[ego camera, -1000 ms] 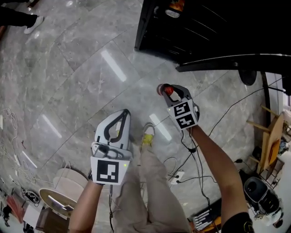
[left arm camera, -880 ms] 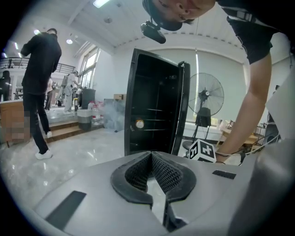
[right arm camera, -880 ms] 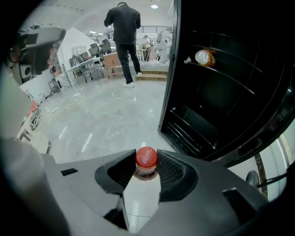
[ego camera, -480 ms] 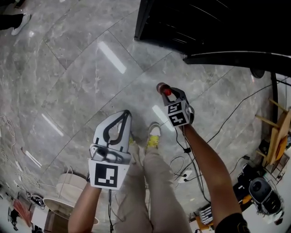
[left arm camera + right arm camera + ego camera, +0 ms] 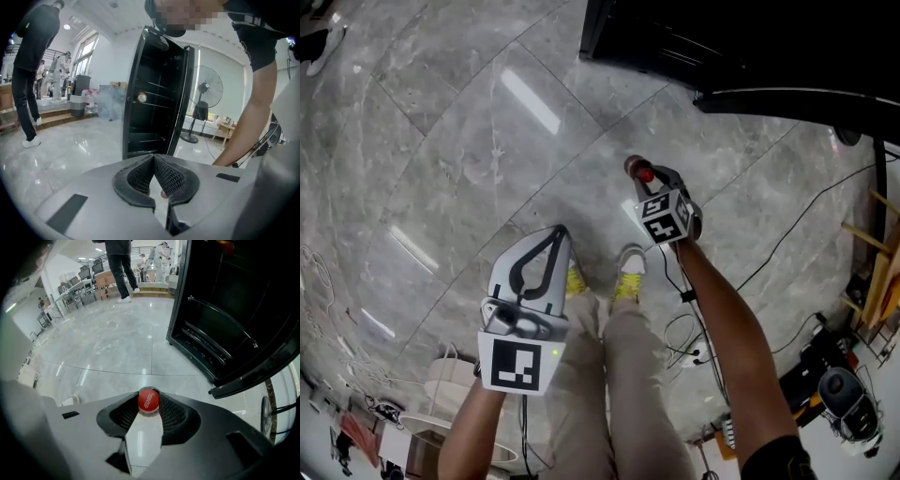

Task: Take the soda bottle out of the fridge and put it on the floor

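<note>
The soda bottle shows only as its red cap (image 5: 148, 400) and neck, clamped between the pads of my right gripper (image 5: 148, 405). In the head view that gripper (image 5: 643, 174) hangs over the grey marble floor with the red cap (image 5: 646, 173) at its tip, a short way in front of the black fridge (image 5: 675, 33). The bottle's body is hidden under the gripper. My left gripper (image 5: 546, 251) is lower left, above the person's feet, with its jaws shut together and nothing between them (image 5: 153, 174). The fridge (image 5: 157, 98) stands with its door open.
The open fridge door (image 5: 797, 101) juts out at upper right. Cables (image 5: 787, 239) trail over the floor on the right, beside wooden furniture (image 5: 872, 291). A standing fan (image 5: 205, 105) stands behind the fridge. A person (image 5: 30, 70) stands far left. Yellow shoes (image 5: 626, 277) lie below my grippers.
The view has pulled back from the fridge. My right gripper with the bottle has shifted slightly up and left in the head view; the left gripper has stayed beside the legs.
</note>
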`<state>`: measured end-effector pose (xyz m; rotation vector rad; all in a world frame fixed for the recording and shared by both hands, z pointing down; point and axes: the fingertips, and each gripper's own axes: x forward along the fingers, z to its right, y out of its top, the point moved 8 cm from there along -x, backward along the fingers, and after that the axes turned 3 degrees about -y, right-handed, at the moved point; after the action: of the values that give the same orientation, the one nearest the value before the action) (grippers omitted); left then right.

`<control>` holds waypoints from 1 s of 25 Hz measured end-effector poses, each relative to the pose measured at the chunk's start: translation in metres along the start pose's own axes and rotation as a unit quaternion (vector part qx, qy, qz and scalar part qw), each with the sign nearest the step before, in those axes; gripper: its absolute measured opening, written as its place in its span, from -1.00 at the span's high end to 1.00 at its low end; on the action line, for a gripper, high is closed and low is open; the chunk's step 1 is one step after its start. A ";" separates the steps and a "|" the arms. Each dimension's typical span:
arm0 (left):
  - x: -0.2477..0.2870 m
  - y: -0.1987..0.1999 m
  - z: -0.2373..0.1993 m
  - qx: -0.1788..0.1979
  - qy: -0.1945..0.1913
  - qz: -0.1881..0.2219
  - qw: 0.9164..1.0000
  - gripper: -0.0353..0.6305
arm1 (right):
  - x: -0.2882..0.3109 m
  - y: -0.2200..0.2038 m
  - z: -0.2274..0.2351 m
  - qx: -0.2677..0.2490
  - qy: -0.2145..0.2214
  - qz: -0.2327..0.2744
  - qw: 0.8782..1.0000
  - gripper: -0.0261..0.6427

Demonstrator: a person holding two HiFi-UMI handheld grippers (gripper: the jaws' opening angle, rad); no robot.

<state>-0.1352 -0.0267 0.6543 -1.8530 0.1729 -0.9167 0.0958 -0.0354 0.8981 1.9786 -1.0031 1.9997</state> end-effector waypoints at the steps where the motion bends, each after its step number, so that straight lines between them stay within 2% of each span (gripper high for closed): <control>1: 0.001 -0.004 -0.002 0.000 -0.001 -0.002 1.000 0.84 | 0.005 0.000 -0.002 -0.001 0.001 0.000 1.000 0.53; 10: 0.007 -0.019 -0.011 -0.003 0.000 -0.004 1.000 0.84 | 0.032 -0.010 -0.015 -0.013 0.006 -0.022 1.000 0.53; 16: 0.008 -0.022 -0.013 0.009 -0.007 -0.014 1.000 0.84 | 0.039 -0.011 -0.018 -0.013 0.010 -0.032 0.999 0.53; 25: 0.012 -0.022 -0.007 -0.002 -0.008 -0.011 1.000 0.84 | 0.045 -0.012 -0.022 -0.014 0.016 -0.044 0.999 0.53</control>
<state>-0.1380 -0.0274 0.6804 -1.8685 0.1457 -0.9167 0.0790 -0.0291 0.9465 1.9352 -0.9163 1.9540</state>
